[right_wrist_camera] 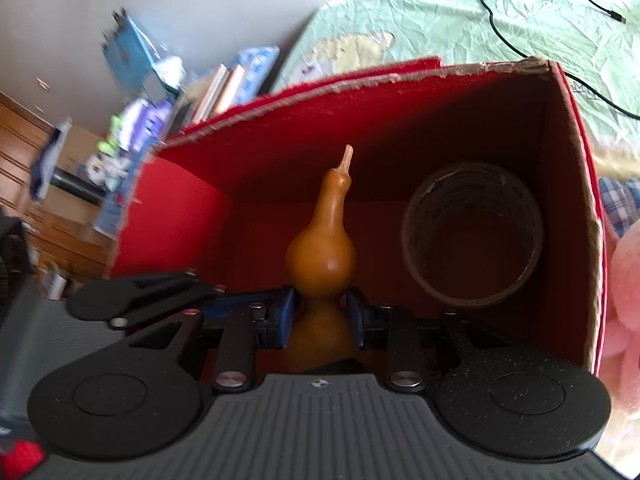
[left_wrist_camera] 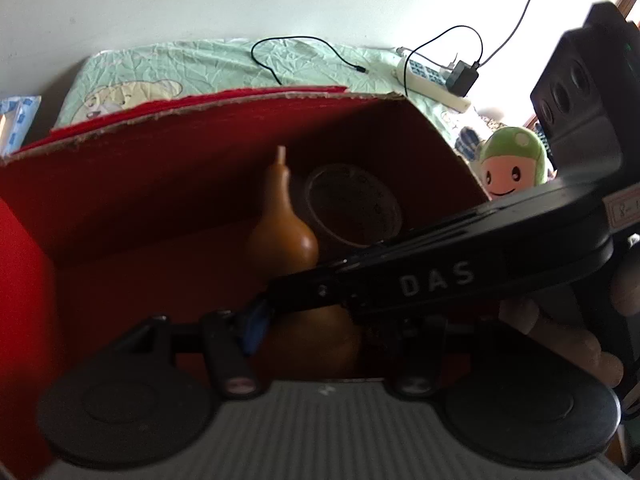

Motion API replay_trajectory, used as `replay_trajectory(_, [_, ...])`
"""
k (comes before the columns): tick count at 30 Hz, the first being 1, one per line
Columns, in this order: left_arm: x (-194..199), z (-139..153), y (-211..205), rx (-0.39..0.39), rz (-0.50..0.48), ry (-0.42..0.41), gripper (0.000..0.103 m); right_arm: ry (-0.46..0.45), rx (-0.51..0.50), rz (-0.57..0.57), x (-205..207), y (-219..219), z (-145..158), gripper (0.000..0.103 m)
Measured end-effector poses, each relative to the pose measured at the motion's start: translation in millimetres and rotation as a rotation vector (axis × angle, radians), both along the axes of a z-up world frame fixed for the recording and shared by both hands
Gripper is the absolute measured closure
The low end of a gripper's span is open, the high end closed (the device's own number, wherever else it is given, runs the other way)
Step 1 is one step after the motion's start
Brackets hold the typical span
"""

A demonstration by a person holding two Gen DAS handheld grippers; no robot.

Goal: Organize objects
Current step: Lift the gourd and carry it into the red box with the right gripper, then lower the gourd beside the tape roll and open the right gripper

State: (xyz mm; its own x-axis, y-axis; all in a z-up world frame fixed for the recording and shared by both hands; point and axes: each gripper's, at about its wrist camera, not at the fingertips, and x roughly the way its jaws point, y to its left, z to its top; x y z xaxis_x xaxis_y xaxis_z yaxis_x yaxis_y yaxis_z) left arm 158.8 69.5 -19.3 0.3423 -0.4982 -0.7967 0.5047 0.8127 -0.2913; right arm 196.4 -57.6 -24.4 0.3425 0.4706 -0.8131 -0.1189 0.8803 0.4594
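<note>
Right wrist: gripper [right_wrist_camera: 320, 312] pinches glossy brown gourd [right_wrist_camera: 322, 248], red cardboard box [right_wrist_camera: 576, 208].

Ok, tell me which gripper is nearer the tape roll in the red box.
Right. The right gripper grips the gourd at its waist, beside the tape roll in the red box. The left gripper sits behind the right one, farther back.

A brown, glossy gourd [left_wrist_camera: 284, 236] stands upright just ahead of the jaws inside the red cardboard box [left_wrist_camera: 160, 184], a clear tape roll [left_wrist_camera: 354, 204] beyond it.
</note>
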Motion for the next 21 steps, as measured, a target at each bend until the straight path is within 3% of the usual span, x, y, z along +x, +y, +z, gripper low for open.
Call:
replay_trajectory(8, [-3,1,-2,0.094,0.003,-0.057,0.039,0.04,0.026,-0.031,0,-4,-6,0.075])
replay_trajectory(15, [-3,3,3,0.083,-0.022,-0.069,0.036,0.033,0.069,-0.038,-3,-11,-4,0.076])
replay_trajectory(21, [-8,10,22,0.048,-0.037,-0.106,0.03,0.029,0.002,0.037,-9,-11,17,0.081])
